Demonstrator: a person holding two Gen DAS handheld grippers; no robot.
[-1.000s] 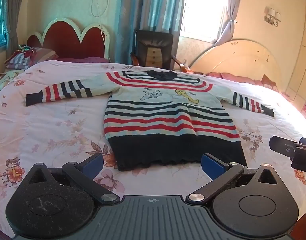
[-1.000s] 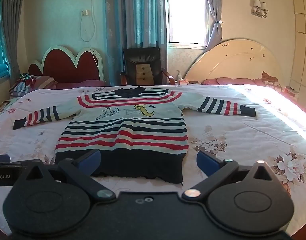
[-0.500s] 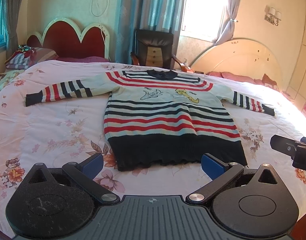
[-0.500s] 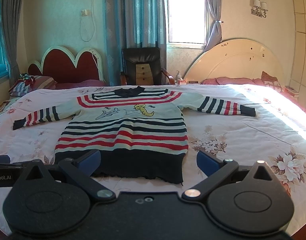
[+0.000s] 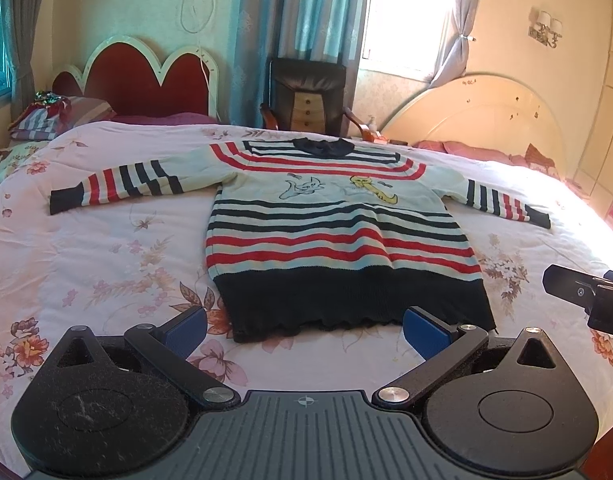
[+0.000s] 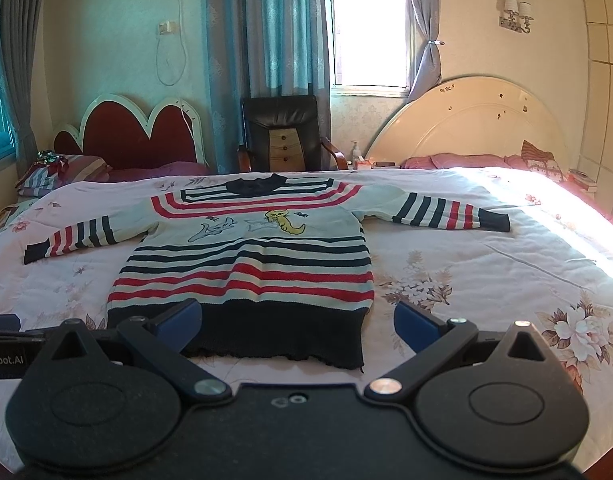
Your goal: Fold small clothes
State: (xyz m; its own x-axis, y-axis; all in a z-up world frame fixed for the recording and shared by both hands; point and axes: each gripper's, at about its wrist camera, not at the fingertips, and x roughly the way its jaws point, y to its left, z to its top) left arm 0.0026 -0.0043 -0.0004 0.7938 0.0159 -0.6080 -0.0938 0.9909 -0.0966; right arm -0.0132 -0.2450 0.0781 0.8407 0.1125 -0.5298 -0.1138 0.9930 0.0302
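A small striped sweater [image 5: 338, 236] [image 6: 246, 268] in red, navy and white lies flat on the floral bedspread, front up, both sleeves spread sideways and its navy hem nearest me. My left gripper [image 5: 304, 330] hovers just short of the hem, open and holding nothing. My right gripper [image 6: 298, 322] is open too, level with the hem's right half. In the left wrist view the right gripper's body [image 5: 586, 292] shows at the right edge; in the right wrist view the left gripper's body [image 6: 6, 344] shows at the left edge.
The bedspread [image 5: 86, 248] [image 6: 486, 280] stretches wide on both sides of the sweater. Folded clothes and pillows [image 5: 46, 116] sit at the far left by a red headboard [image 5: 142, 76]. A dark chair [image 6: 284, 136] stands beyond the bed; a cream headboard [image 6: 474, 120] is at right.
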